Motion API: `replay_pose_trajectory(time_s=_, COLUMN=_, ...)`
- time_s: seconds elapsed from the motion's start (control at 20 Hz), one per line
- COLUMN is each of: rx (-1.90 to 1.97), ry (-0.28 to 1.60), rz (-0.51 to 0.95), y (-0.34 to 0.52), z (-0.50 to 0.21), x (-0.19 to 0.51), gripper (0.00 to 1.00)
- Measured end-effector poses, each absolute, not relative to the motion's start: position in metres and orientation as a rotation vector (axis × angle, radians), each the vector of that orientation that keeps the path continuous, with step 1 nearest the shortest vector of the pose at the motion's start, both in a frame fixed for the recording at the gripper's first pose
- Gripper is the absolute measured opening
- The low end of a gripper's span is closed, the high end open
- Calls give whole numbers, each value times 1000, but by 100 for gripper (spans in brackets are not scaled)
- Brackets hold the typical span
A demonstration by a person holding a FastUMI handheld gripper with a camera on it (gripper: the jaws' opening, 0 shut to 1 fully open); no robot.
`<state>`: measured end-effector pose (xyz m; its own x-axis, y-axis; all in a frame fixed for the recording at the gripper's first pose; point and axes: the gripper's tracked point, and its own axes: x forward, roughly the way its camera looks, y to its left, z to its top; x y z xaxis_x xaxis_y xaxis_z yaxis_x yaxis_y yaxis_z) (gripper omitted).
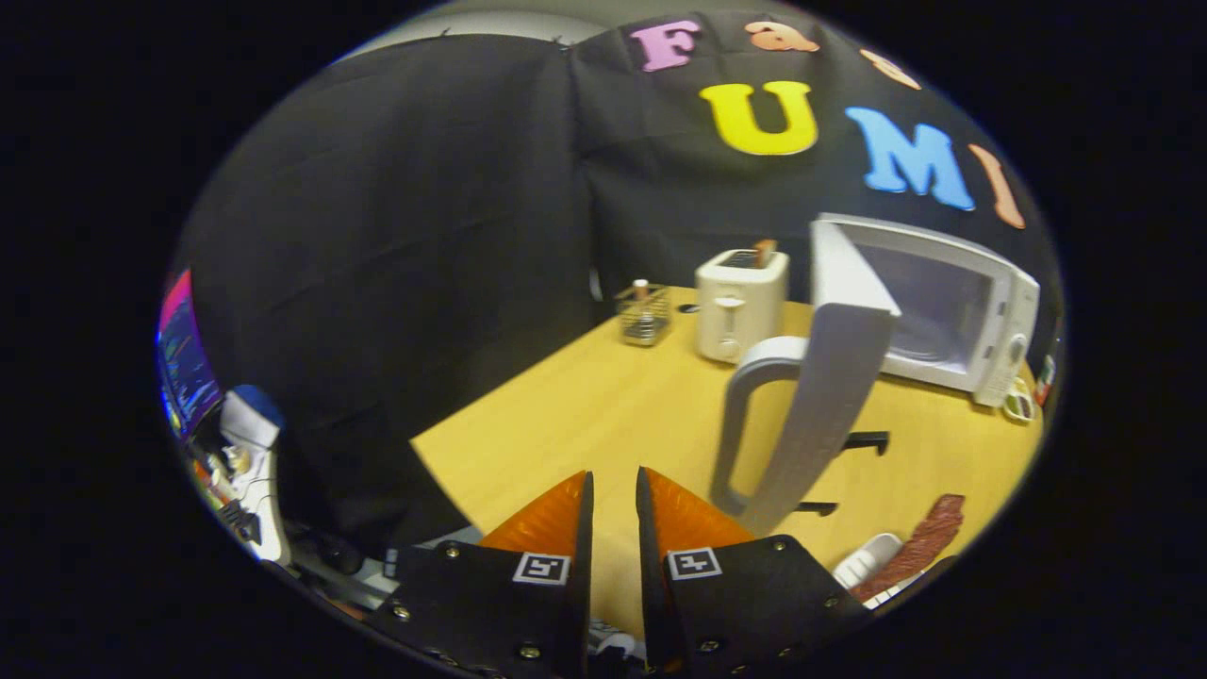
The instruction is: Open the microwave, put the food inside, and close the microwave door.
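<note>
The white microwave (952, 311) stands on the wooden table (603, 415), beyond my fingers and to their right. Its door (830, 377) is swung wide open toward me, edge on, with the curved handle (745, 415) on its near side. The cavity is lit and looks bare. A reddish-brown strip of food (919, 547) lies on a white plate (872, 566) right of my right finger. My gripper (614, 490) hovers over the table's near edge, left of the door handle. Its fingers stand nearly together with a thin gap and nothing between them.
A cream toaster (740, 304) with a slice sticking up stands left of the microwave. A small wire basket (644, 316) holding a bottle sits further left. Two small dark brackets (863, 440) lie on the table under the door. Clutter and a screen sit off the table's left.
</note>
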<state>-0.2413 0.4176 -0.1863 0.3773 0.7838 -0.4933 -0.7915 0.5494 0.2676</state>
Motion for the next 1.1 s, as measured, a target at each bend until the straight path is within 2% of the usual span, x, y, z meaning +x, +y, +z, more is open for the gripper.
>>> replay_pose_trajectory(time_s=0.05, rx=-14, ry=608, rz=1059, y=419, z=-179, x=-247, gripper=30)
replay_pose_trajectory(time_s=0.1, rx=19, ry=605, rz=1100, y=416, z=-171, x=-253, gripper=30)
replay_pose_trajectory(time_s=0.3, rx=160, ry=592, rz=1142, y=391, z=-141, x=-239, gripper=83)
replay_pose_trajectory(time_s=0.35, rx=179, ry=589, rz=1141, y=383, z=-134, x=-234, gripper=91)
replay_pose_trajectory(time_s=0.4, rx=196, ry=583, rz=1145, y=379, z=-128, x=-229, gripper=95)
replay_pose_trajectory(time_s=0.45, rx=209, ry=572, rz=1146, y=374, z=-122, x=-223, gripper=98)
replay_pose_trajectory(time_s=0.75, rx=204, ry=555, rz=1121, y=320, z=-118, x=-184, gripper=98)
replay_pose_trajectory(time_s=1.1, rx=197, ry=660, rz=1015, y=254, z=-168, x=-132, gripper=98)
